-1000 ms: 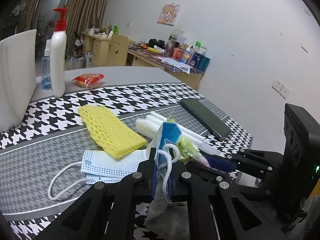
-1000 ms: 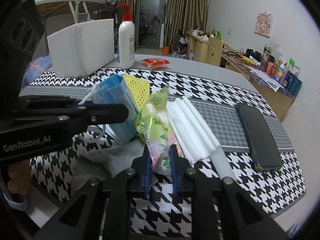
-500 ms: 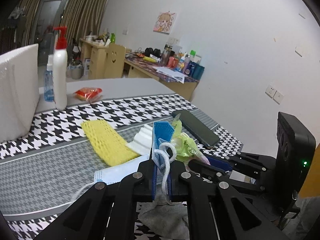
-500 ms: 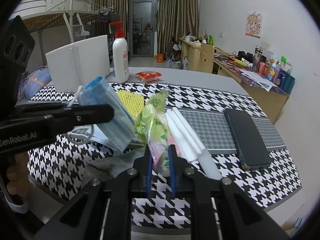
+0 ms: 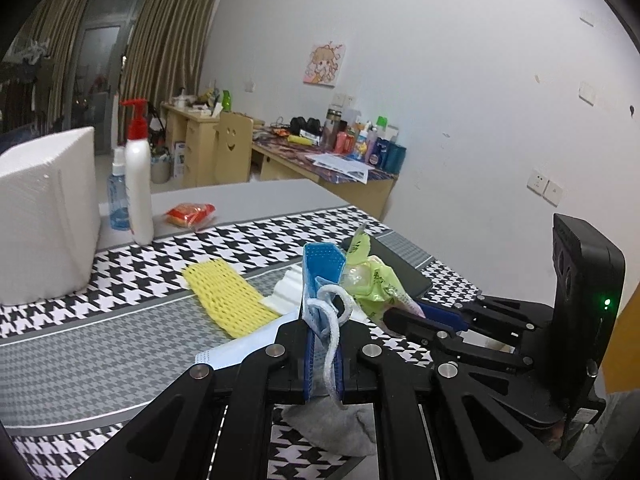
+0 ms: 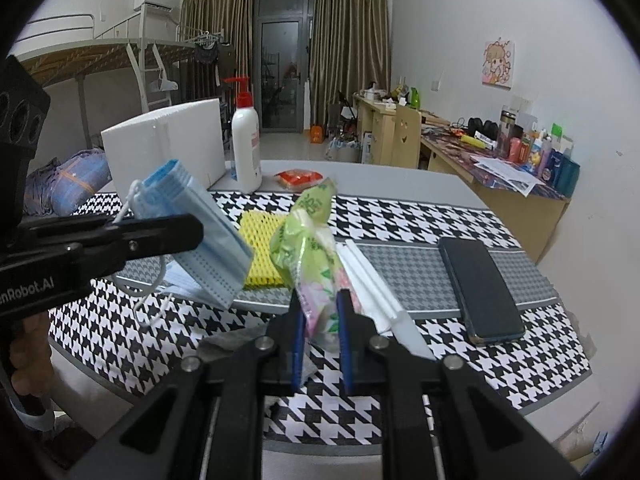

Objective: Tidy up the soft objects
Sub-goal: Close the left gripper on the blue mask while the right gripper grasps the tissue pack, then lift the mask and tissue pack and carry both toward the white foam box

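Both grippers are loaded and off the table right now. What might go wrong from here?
1. The left gripper pinches the blue mask at one edge only; its ear loop dangles low and might snag the second mask on the table.
2. The right gripper holds the green packet by its bottom end, so the packet may slip out.
3. The two grippers are close together; they may collide.

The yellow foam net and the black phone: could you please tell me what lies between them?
White foam tubes lie between the yellow foam net and the phone, seen in the right wrist view.
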The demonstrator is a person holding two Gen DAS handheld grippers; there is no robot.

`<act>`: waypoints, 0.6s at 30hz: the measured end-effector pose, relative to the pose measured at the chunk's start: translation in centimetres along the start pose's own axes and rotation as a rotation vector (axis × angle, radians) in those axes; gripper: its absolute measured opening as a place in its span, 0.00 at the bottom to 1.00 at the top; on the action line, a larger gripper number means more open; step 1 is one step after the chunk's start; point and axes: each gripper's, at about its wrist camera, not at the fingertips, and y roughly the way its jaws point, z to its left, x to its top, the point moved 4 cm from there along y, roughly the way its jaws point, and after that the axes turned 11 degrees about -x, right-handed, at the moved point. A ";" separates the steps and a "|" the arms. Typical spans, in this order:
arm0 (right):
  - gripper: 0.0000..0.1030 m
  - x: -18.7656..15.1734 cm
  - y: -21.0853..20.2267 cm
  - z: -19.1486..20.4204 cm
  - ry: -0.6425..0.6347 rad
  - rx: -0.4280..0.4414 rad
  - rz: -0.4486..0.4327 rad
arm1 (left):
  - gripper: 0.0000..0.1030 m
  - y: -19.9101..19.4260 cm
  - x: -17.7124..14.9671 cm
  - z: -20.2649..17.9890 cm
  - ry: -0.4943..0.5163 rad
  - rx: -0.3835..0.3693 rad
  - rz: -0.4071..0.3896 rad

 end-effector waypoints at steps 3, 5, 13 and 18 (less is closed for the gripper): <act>0.18 0.1 -0.6 0.2 0.007 0.002 -0.012 | 0.08 -0.9 0.1 0.0 0.006 0.023 -0.016; 0.18 0.2 -0.9 0.4 0.013 0.009 -0.018 | 0.08 -1.5 0.1 0.0 0.010 0.042 -0.023; 0.18 1.1 -1.9 1.5 0.023 0.028 -0.050 | 0.08 -3.4 0.7 0.4 0.034 0.109 -0.042; 0.18 2.1 -1.7 2.7 0.037 0.048 -0.065 | 0.08 -4.6 1.5 1.5 0.051 0.135 -0.052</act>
